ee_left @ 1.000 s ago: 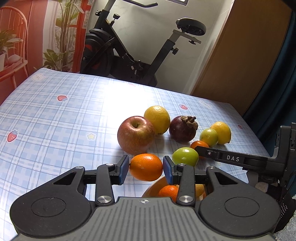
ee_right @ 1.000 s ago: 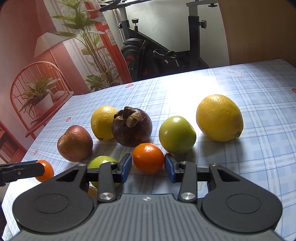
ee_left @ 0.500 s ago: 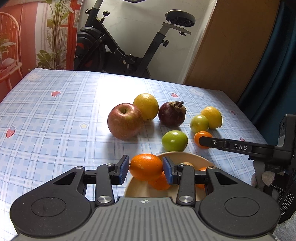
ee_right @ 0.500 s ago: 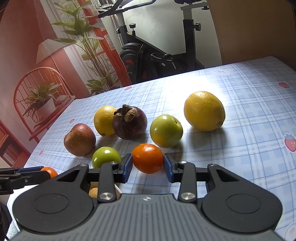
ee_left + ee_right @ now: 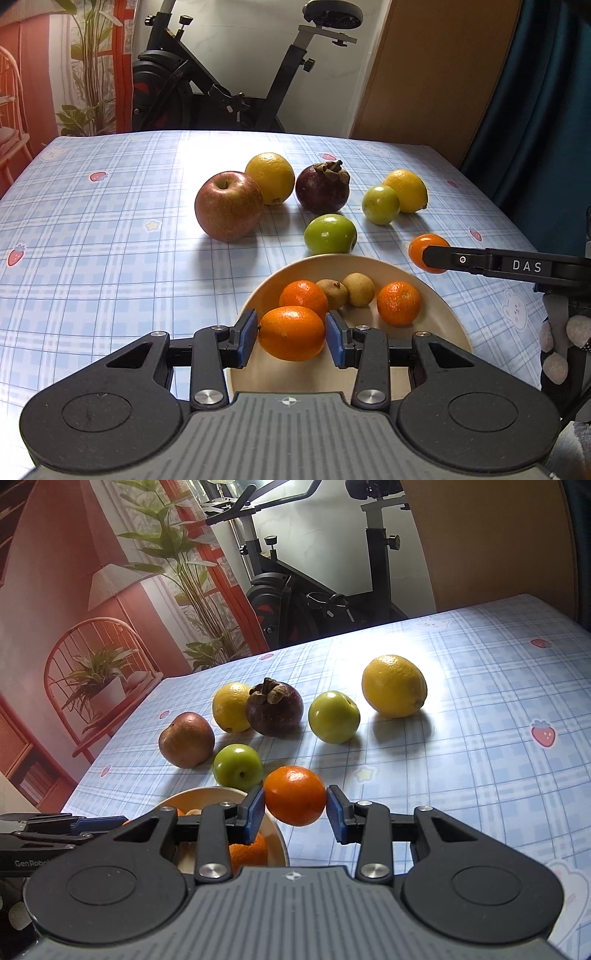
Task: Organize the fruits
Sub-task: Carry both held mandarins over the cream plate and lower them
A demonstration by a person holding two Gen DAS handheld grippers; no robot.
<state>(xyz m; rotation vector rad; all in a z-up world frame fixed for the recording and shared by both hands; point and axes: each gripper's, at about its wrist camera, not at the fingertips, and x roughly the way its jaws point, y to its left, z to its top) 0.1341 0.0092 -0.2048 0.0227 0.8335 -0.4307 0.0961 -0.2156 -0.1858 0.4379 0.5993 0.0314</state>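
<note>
Within one second both grippers had come over the cream round bowl [image 5: 436,314]. The left gripper [image 5: 291,338] clamped a large orange [image 5: 291,332] above it, and the right gripper [image 5: 295,806] clamped a small tangerine [image 5: 294,799] beside its rim, so release seemed next.

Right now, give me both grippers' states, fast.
Left gripper: closed on an orange, over the bowl.
Right gripper: closed on a tangerine.

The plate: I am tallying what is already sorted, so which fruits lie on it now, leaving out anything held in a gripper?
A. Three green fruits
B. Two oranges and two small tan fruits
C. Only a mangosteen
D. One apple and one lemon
B: in the left wrist view the plate holds two oranges and two small tan fruits.
</note>
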